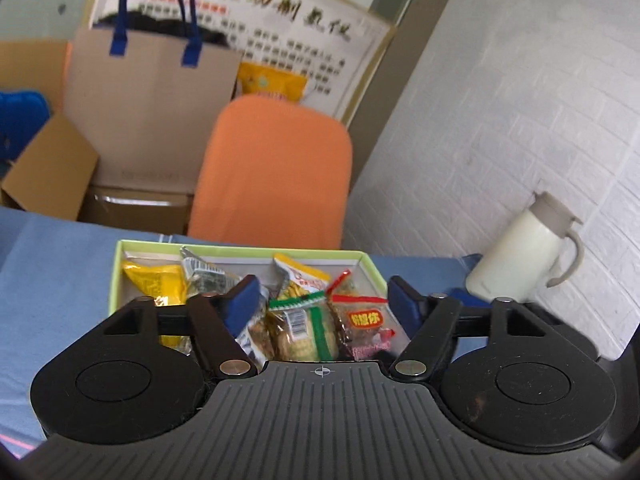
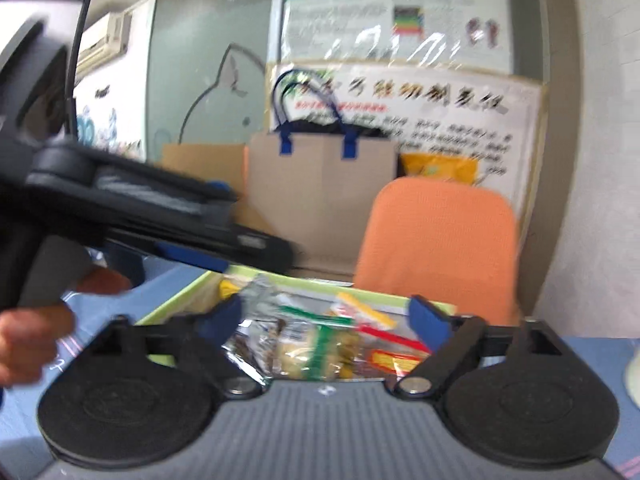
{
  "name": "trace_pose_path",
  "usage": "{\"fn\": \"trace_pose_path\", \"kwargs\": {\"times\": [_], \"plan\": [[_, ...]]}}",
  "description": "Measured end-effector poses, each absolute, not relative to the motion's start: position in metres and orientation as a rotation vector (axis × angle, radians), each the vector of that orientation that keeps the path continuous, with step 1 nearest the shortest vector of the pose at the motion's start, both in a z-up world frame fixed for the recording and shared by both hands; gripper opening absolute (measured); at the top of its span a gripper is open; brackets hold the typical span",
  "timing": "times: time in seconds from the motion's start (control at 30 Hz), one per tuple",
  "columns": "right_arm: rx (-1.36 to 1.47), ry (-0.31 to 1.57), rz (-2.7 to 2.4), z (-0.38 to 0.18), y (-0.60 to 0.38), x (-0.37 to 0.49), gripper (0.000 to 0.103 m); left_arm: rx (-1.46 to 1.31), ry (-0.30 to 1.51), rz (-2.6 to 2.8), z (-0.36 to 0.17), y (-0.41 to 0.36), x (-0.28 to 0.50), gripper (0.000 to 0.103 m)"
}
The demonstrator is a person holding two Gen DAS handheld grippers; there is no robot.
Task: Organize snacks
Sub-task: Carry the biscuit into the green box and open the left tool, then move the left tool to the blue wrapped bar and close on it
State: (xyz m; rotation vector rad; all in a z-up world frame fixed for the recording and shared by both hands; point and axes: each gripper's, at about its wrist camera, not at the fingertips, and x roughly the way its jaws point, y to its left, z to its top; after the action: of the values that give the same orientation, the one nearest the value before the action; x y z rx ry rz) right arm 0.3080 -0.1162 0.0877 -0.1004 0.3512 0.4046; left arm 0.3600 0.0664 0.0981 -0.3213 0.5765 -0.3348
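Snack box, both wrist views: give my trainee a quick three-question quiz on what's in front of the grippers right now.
1. True or false: the left gripper is clamped on a snack packet.
2. Multiple choice: what stands behind the snack box? A) a stool B) an orange chair C) a fridge
3. Fill in: to the right of the box, on the blue tablecloth, stands a white ____.

Key
1. False; its jaws are wide apart above the packets, like the right gripper.
2. B
3. Jug, with a handle and lid.
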Motion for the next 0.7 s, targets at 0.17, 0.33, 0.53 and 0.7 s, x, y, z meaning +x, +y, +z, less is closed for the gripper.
{"fn": "trace_pose_path", "kwargs": {"times": [0.17,0.33,0.53,0.7], "plan": [[-0.09,0.442,0.328,0.059,-0.143,0.283,0.094,-0.293,0.592,-0.434,0.083,0.047,0.32,0.062],[-0.039,0.576,0.312,0.014,-0.149,0.272,0.094,-0.276,0.726,-0.523,0.05,0.004,0.319,0.06],[-0.041,0.641,0.344,-0.01,-0.144,0.275,0.094,-0.27,0.931,-0.545,0.015,-0.039,0.359,0.043],[-0.008,0.684,0.371,-0.024,-0.145,0.291,0.093,-0.23,1.003,-0.499,-0.004,-0.057,0.373,0.038]]}}
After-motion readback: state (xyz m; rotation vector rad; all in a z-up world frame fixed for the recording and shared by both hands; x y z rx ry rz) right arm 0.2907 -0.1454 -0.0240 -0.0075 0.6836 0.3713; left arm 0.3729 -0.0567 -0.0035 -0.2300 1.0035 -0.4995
